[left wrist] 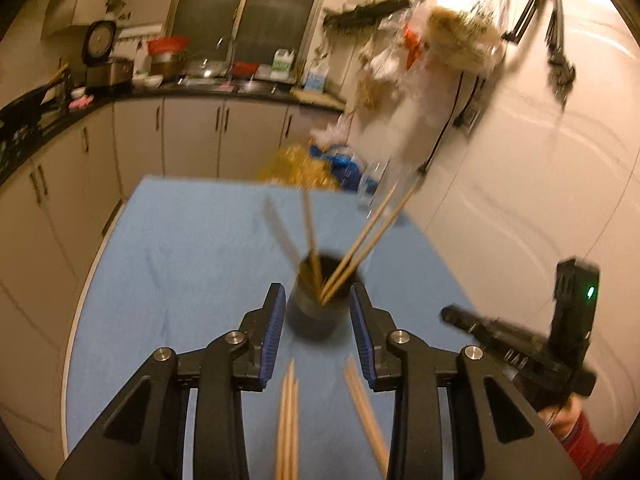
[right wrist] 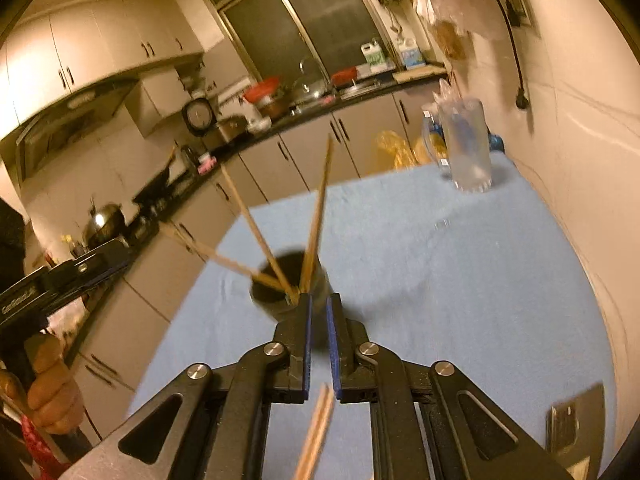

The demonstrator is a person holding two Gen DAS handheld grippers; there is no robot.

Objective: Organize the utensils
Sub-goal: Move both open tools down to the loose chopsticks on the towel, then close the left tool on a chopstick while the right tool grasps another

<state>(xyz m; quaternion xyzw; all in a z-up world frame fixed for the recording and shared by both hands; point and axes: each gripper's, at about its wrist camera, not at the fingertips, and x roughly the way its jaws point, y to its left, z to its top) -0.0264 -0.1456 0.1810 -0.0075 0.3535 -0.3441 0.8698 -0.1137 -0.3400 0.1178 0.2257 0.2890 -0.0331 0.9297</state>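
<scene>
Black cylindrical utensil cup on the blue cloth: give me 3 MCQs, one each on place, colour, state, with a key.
1. The black cylindrical utensil cup stands:
A. beyond the left tongs' tips
B. on the counter
C. in the sink

2. The tablecloth is:
A. red
B. blue
C. green

3. The right tongs are:
A. wide open
B. nearly closed, narrow gap
C. clamped on the cup

Key: 1 A, the cup sits just past the two tips; 2 B, blue fabric covers the table; 3 B, blue pads near-parallel, nothing visibly between them.
</scene>
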